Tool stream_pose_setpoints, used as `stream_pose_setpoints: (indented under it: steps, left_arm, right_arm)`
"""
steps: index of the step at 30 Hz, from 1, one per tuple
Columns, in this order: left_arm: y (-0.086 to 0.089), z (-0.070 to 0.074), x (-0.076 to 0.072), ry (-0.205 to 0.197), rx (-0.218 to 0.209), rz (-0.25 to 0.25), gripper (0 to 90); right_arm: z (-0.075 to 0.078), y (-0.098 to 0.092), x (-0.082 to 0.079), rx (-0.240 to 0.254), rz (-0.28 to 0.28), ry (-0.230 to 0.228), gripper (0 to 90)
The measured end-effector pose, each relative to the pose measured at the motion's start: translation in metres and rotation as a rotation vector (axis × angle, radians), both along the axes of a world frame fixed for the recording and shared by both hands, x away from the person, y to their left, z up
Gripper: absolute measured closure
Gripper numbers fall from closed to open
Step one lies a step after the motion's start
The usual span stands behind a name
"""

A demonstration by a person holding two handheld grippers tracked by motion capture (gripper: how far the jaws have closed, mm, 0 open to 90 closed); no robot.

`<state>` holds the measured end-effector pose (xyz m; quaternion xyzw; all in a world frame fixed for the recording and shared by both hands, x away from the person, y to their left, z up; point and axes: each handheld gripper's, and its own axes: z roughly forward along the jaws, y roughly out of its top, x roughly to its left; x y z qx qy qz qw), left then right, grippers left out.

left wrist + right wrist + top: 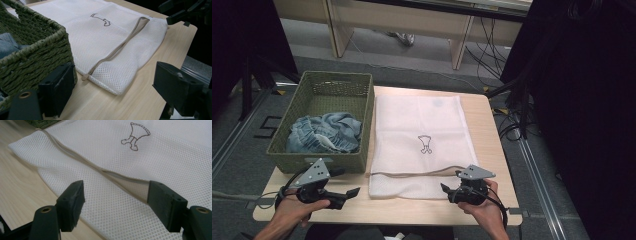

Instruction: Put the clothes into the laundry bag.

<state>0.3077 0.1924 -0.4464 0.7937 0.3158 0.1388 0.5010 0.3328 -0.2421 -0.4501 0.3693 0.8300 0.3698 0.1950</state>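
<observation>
Both tools stand wide open and empty: the right tool at lower right of the high view, over the mesh laundry bag's half-open zipper; the left tool at lower left, by the green basket holding denim. This looks like the approach step. Next, likely grip the bag's mouth to spread it.

We see a lab or test room; a small wooden table stands on grey floor; black curtains, loose cables and floor rails surround it.
</observation>
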Motion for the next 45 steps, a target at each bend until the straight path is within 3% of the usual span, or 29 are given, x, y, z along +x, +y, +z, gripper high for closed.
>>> stream_pose_setpoints:
  steps: [3,5,16,21,24,27,28,29,31,33,36,40,41,45]
  left_arm:
    - [0.0,0.0,-0.001,0.003,0.015,0.004,16.2]
    - [-0.001,0.0,-0.001,0.0,0.0,0.001,16.2]
    - [0.0,0.0,-0.001,-0.006,0.009,-0.007,16.2]
    - [0.001,0.0,0.0,-0.006,0.015,-0.007,16.2]
    - [0.0,0.0,0.0,-0.005,0.008,-0.005,16.2]
    - [-0.001,0.0,0.0,-0.012,0.029,-0.009,16.2]
    - [-0.003,0.0,-0.002,-0.001,0.021,0.004,16.2]
    - [-0.003,0.0,-0.001,-0.016,0.03,-0.014,16.2]
    - [-0.002,-0.001,0.0,0.006,0.014,-0.017,16.1]
    - [-0.004,-0.001,0.0,0.0,0.027,-0.015,16.2]
    - [-0.005,-0.002,-0.001,0.016,0.024,-0.011,16.1]
    - [-0.006,-0.002,-0.001,0.02,0.023,-0.012,16.2]
    - [-0.005,-0.002,0.0,0.018,0.033,-0.01,16.2]
    - [-0.003,-0.002,0.0,0.013,0.039,-0.014,16.1]
  right_arm:
    - [-0.001,-0.001,0.002,-0.006,0.009,-0.013,30.8]
    - [-0.001,-0.001,0.002,-0.011,0.013,-0.015,30.8]
    - [0.0,0.0,0.003,-0.004,-0.002,-0.001,30.9]
    - [0.0,0.001,0.004,-0.01,0.01,-0.016,31.1]
    - [0.002,0.0,0.006,-0.044,0.001,-0.039,32.0]
    - [0.002,0.0,0.015,-0.139,-0.006,-0.091,32.4]
    - [0.002,-0.002,0.023,-0.163,-0.026,-0.097,32.7]
    - [0.002,-0.002,0.023,-0.163,-0.026,-0.097,32.7]
    - [0.0,-0.004,0.03,-0.203,-0.015,-0.111,33.8]
    - [-0.004,-0.005,0.036,-0.219,-0.013,-0.087,34.4]
    - [-0.013,-0.003,0.051,-0.311,0.036,-0.057,38.2]
    - [-0.017,0.004,0.059,-0.339,0.038,-0.033,40.9]
    - [-0.019,0.006,0.068,-0.402,0.116,-0.048,42.5]
    - [-0.026,0.01,0.074,-0.434,0.113,-0.017,42.7]
